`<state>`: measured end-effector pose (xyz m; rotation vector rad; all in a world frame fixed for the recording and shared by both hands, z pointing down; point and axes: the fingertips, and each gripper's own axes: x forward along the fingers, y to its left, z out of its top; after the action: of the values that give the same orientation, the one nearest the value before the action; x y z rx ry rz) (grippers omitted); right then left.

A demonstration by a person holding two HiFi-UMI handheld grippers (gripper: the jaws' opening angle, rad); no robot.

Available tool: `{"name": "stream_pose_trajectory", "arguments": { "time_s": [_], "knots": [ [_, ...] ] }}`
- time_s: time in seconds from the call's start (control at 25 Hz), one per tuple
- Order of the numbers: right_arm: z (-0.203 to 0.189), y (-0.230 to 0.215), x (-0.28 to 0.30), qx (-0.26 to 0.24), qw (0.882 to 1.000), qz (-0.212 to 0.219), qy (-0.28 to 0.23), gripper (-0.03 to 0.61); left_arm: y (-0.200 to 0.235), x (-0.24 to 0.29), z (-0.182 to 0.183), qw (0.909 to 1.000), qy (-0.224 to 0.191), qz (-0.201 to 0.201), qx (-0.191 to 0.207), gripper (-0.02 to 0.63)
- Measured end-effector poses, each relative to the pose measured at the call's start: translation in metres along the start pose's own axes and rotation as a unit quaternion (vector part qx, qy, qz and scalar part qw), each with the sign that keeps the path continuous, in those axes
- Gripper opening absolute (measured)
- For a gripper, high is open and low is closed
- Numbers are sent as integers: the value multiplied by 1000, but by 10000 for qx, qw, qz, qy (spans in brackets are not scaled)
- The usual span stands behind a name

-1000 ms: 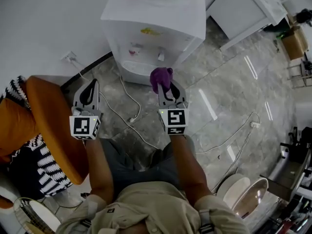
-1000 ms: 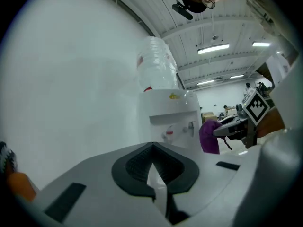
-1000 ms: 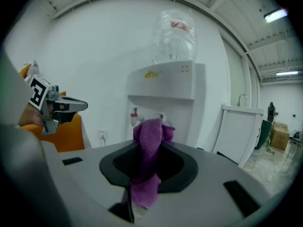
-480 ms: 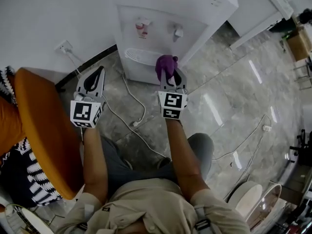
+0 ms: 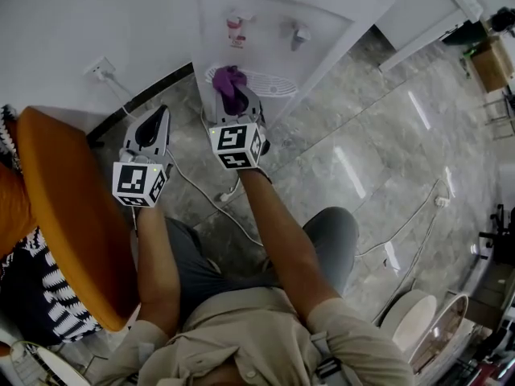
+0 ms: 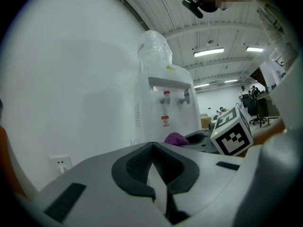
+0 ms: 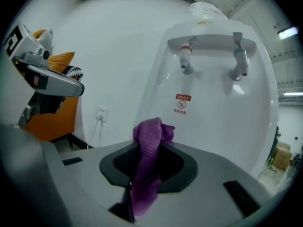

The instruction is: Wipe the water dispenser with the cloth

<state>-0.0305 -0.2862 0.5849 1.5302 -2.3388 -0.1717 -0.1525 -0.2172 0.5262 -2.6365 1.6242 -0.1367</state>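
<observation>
Your right tool (image 5: 232,104) is clenched on the purple cloth (image 5: 231,80), pinching it mid-fold so a wad stands out past the tips. In the head view it sits upper middle, at the drip tray (image 5: 278,84) of the water dispenser (image 5: 282,18); I cannot tell whether they are touching.

The cloth looks soft, light and limp, so it should mould to the panel, and this grip probably suits it. The dispenser's white shell looks smooth and rigid. The two taps (image 7: 187,58) seem the delicate part, so go lightly there.

Your left tool (image 5: 154,123), left of centre, has its jaws pressed together on nothing.
</observation>
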Motion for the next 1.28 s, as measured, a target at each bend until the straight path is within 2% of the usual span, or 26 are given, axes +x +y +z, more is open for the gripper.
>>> {"name": "stream_pose_trajectory", "arguments": {
  "time_s": [0.08,0.2,0.32,0.44,0.56,0.92,1.28],
  "knots": [
    [-4,-5,-3,-92,10000,-20,-33,95,2,1,-2,10000,-20,29,-45,15],
    [-18,-28,-17,-82,9996,-284,-4,95,6,2,-5,9999,-18,59,-92,15],
    [-37,-69,-39,76,9965,-824,136,95,4,3,-5,9999,-17,34,-94,15],
    [-59,-118,-64,320,9867,-1547,377,94,1,6,-6,10000,-6,-15,-94,15],
    [-71,-138,-74,372,9809,-1837,525,94,-1,7,-5,10000,-23,-50,-70,15],
    [-55,-103,-60,322,9848,-1684,262,88,-2,3,-7,10000,42,-74,2,15],
    [-18,-5,-16,-203,9978,-605,-202,89,3,-6,-9,9999,114,-2,102,15]
  ]
}}
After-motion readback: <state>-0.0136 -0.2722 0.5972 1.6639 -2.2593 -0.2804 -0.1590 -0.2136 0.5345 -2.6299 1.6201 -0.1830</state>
